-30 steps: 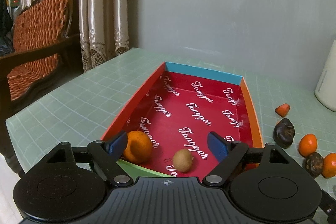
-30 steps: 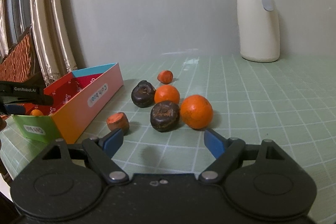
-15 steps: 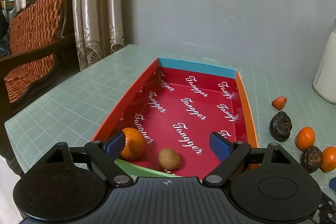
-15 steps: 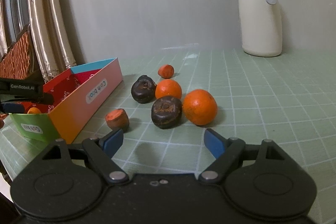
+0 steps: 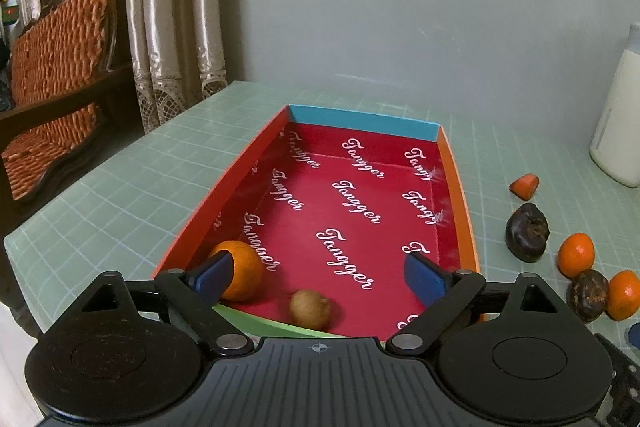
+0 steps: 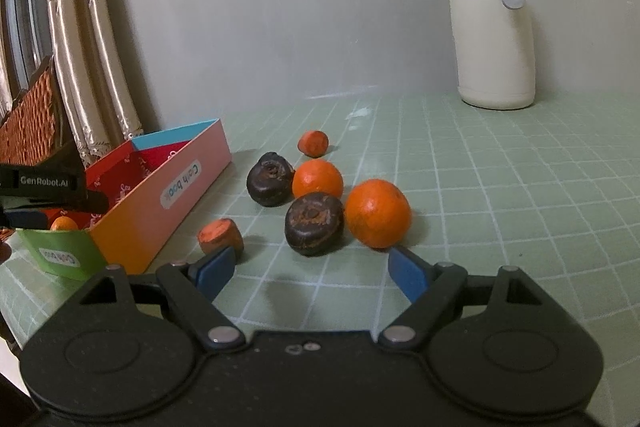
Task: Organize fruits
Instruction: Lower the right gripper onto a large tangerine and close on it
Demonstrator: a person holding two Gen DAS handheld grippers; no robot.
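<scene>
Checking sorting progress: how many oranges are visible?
3: one orange inside the box, two on the table, far orange and near orange. None appear hidden.

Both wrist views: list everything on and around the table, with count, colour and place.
box: one, red inside, table's left part.
orange in box: one, near-left corner.
brown fruit in box: one, by the near wall.
oranges on table: two, right of the box.
dark fruits: two, blackish, among those oranges.
carrot pieces: two, orange-red, one near, one far.
flask: one, cream with grey lid, far right.
table: one, green gridded.
bench: one, orange woven, left.
curtains: beige, left.
left gripper: opening, empty, over the box.
right gripper: open, empty.
</scene>
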